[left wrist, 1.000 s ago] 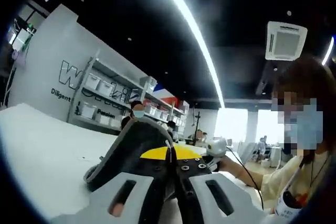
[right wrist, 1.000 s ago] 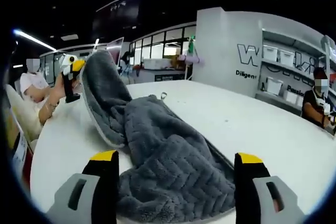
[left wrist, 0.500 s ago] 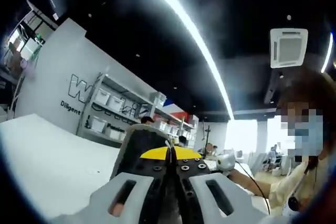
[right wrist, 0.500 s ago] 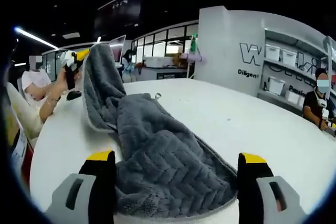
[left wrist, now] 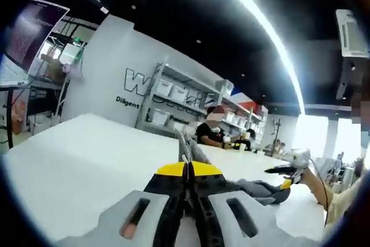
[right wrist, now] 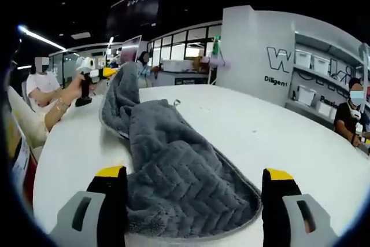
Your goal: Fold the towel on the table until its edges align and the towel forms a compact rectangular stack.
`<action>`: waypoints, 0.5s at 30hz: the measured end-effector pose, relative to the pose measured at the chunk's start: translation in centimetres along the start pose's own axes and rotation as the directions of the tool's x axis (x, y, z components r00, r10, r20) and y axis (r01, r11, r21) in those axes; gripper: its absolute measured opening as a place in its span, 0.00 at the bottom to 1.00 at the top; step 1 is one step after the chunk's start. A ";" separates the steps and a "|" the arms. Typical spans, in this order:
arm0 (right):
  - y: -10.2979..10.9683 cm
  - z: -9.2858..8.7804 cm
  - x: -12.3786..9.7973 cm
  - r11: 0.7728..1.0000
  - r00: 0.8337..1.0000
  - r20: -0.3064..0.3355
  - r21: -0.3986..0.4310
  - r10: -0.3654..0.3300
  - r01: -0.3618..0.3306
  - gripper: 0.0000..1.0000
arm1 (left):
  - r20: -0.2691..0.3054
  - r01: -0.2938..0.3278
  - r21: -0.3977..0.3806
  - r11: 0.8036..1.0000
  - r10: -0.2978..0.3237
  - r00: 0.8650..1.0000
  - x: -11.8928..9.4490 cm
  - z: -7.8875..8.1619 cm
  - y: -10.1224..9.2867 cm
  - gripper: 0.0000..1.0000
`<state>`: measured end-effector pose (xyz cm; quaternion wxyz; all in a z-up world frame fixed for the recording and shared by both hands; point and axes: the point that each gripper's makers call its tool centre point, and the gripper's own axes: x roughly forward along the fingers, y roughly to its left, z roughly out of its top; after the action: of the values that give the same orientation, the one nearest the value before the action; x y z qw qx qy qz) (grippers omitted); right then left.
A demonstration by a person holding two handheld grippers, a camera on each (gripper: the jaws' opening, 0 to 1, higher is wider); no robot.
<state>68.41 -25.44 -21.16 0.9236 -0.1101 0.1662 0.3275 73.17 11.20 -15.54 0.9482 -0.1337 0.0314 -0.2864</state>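
Observation:
A grey plush towel point(right wrist: 173, 166) lies crumpled on the white table point(right wrist: 272, 131), with a small loop point(right wrist: 176, 102) at its far edge. My right gripper point(right wrist: 195, 174) is open, its yellow-tipped jaws standing either side of the towel's near end without holding it. At the far left a hand holds my left gripper point(right wrist: 99, 74), shut on the towel's raised corner point(right wrist: 122, 76). In the left gripper view my left gripper point(left wrist: 186, 169) is shut with a thin towel edge point(left wrist: 184, 143) pinched between the jaws. The rest of the towel point(left wrist: 254, 188) trails right toward my right gripper point(left wrist: 287, 171).
A grey wall with lettering point(right wrist: 277, 62) and shelves of bins point(left wrist: 173, 93) stand beyond the table. A seated person point(right wrist: 40, 88) is at the left, where the table's rim point(right wrist: 40, 160) curves. Another masked person point(right wrist: 351, 114) sits far right. Bare tabletop point(left wrist: 75, 154) spreads to the left.
My left gripper has carried the pinched towel corner lower and rightward over the towel, so the raised flap now stands less tall. The left view has swung. My right gripper has stayed open in place.

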 end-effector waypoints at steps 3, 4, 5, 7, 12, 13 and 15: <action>0.1 0.0 0.0 1.000 1.000 -0.001 -0.002 0.003 -0.003 0.99 | -0.091 -0.090 0.103 0.991 0.099 0.991 0.4 -1.8 1.7 0.01; 0.2 0.0 0.0 1.000 1.000 -0.001 -0.003 0.005 -0.005 0.99 | -0.109 -0.109 0.128 0.986 0.123 0.986 -1.0 -0.6 5.1 0.01; 0.2 0.0 0.0 1.000 1.000 -0.002 -0.004 0.006 -0.007 0.99 | -0.128 -0.119 0.144 0.982 0.137 0.982 -1.0 -0.9 5.6 0.01; 0.3 0.1 0.0 1.000 1.000 -0.003 -0.006 0.009 -0.009 0.99 | -0.161 -0.146 0.171 0.975 0.173 0.972 -0.9 -1.8 6.4 0.01; 0.5 0.4 -0.1 1.000 1.000 0.002 -0.017 0.013 -0.013 0.99 | -0.227 -0.199 0.291 0.936 0.270 0.936 -1.1 -3.3 8.0 0.01; 0.6 0.4 -0.1 1.000 1.000 0.003 -0.019 0.014 -0.014 0.99 | -0.250 -0.199 0.322 0.926 0.285 0.925 -1.0 -3.7 8.3 0.01; 0.7 0.4 -0.1 1.000 1.000 0.002 -0.021 0.015 -0.015 0.99 | -0.278 -0.194 0.355 0.915 0.301 0.912 -0.9 -4.2 8.6 0.01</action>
<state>68.00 -24.83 -20.83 0.9200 -0.1184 0.1626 0.3362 76.45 17.53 -21.95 0.9676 0.0759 0.1580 -0.1818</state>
